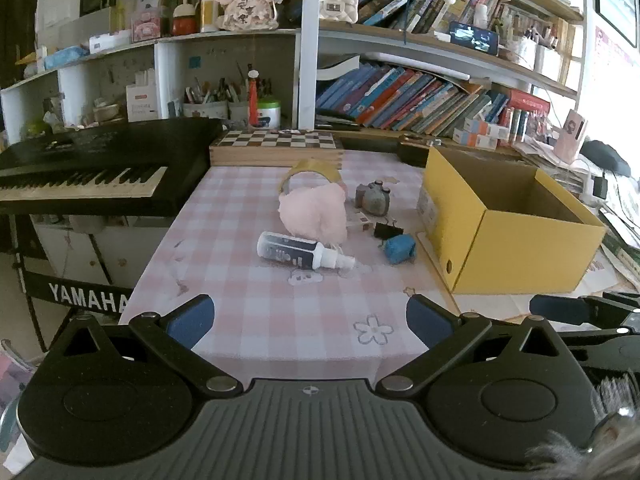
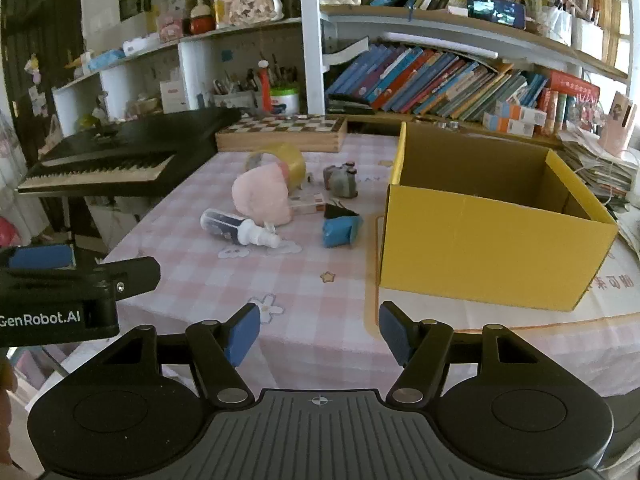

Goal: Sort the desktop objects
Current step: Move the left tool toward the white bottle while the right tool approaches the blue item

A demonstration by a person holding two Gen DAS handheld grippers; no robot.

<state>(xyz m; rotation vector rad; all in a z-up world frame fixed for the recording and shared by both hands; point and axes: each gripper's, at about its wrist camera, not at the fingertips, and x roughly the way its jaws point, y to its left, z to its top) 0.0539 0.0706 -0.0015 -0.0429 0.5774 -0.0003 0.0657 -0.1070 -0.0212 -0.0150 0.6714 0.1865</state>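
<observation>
Nearest the cameras, the left tongs (image 1: 310, 322) stand wide apart and empty over the near edge of the pink-checked tabletop (image 1: 256, 312), and the right tongs (image 2: 319, 334) are parted less widely, also holding nothing. Mid-tabletop lie a clear spray bottle (image 1: 298, 251) with a dark label and white nozzle on its side, a fluffy pink ball (image 1: 314, 212) against a roll of tape (image 1: 316, 170), a small grey toy camera (image 1: 374, 198), a black binder clip (image 1: 387, 230) and a crumpled blue packet (image 1: 398, 249). Just right of them stands an open yellow cardboard box (image 1: 532, 256).

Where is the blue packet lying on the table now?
In both wrist views the blue packet lies on the checked tablecloth, just left of the yellow box, beside the black binder clip.
</observation>
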